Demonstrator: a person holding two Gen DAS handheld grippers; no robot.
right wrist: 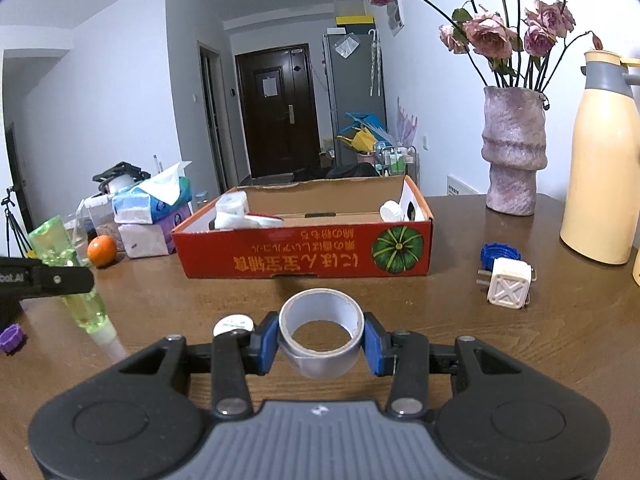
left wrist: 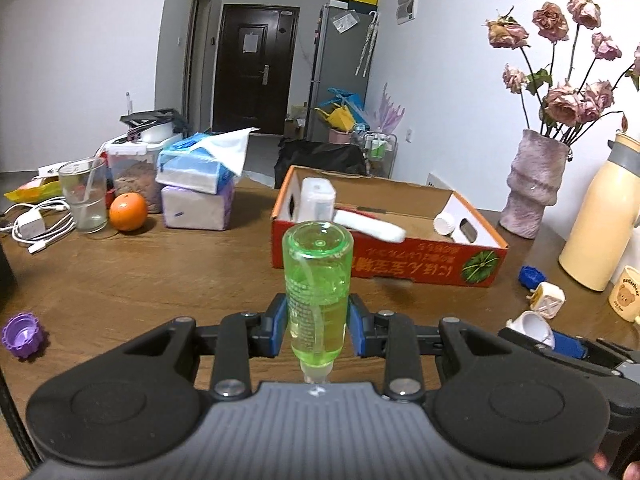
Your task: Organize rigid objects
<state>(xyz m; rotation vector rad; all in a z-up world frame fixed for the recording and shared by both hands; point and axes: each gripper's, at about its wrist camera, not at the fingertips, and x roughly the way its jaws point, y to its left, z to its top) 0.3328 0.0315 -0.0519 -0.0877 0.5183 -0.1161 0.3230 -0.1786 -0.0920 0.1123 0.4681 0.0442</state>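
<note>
Bottle and tape carried toward the box

The green bottle [left wrist: 318, 280] is pinched inverted by the left gripper [left wrist: 318, 322], the tape roll [right wrist: 321, 332] by the right gripper [right wrist: 321, 338]; with the red box [right wrist: 304, 252] at twelve o'clock, its rim could be clipped.

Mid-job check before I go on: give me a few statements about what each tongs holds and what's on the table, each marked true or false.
1. The left tongs are shut on a green bottle. True.
2. The right tongs are empty. False: they grip a roll of grey tape.
3. The red cardboard box already holds some white items. True.
4. The orange lies inside the box. False: it sits on the table beside a drinking glass.
5. The white plug adapter stands on the table outside the box. True.
</note>
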